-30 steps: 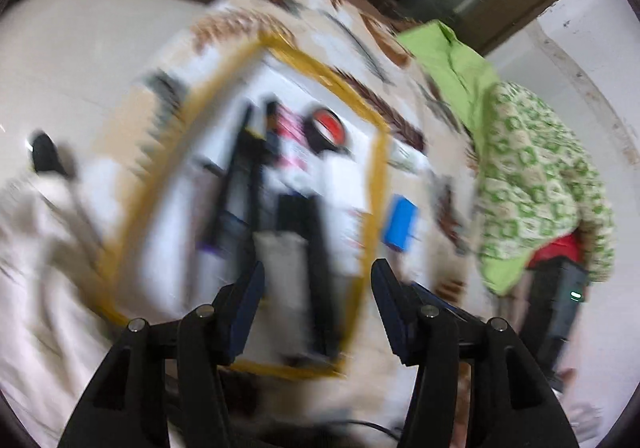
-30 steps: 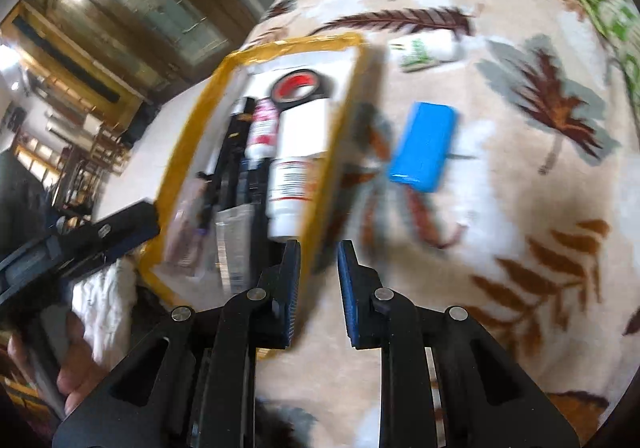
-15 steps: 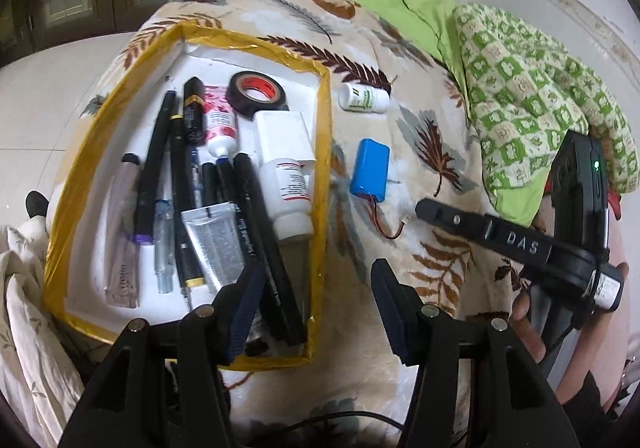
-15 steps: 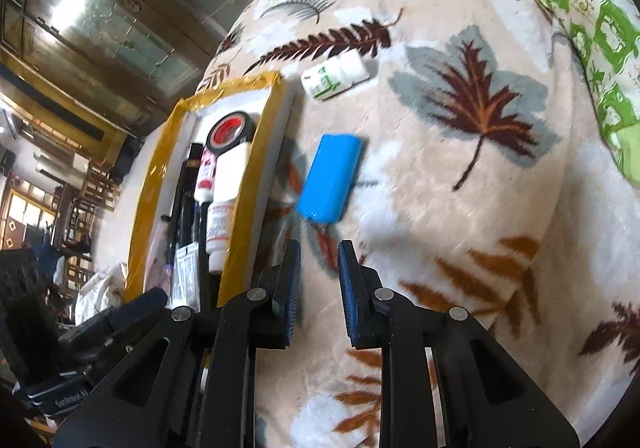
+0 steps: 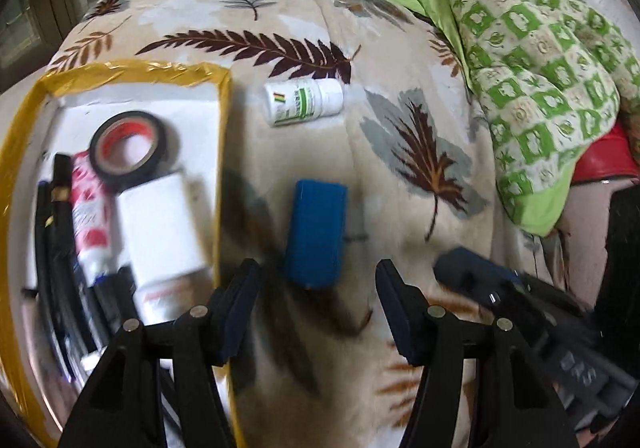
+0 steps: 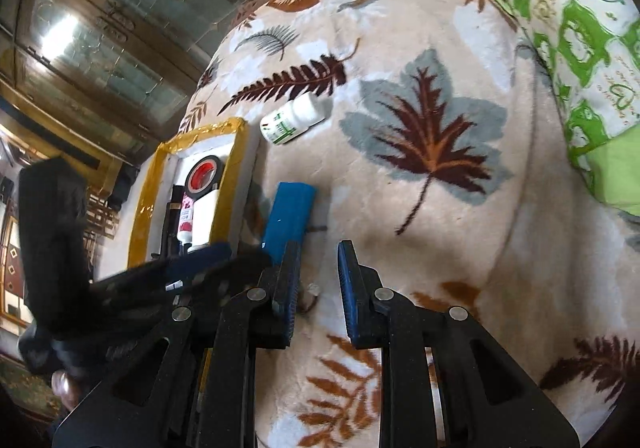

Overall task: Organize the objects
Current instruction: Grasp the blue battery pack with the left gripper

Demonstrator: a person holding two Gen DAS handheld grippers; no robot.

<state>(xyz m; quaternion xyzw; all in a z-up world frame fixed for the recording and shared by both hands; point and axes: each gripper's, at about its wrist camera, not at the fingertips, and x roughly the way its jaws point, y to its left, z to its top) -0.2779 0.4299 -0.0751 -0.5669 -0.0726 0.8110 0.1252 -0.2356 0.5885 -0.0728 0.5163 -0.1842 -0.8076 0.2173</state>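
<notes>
Where both claws gape: blue battery pack, lengthwise, alongside tray.

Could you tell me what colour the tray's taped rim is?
Yellow; the tray's rim shows best in the left wrist view.

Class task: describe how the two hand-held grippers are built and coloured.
Both the left hand-held gripper and the right hand-held gripper have black angular plastic linkages with silver pivot rivets, and flat fingers faced with dark blue pads. No sleeves are visible.
</notes>
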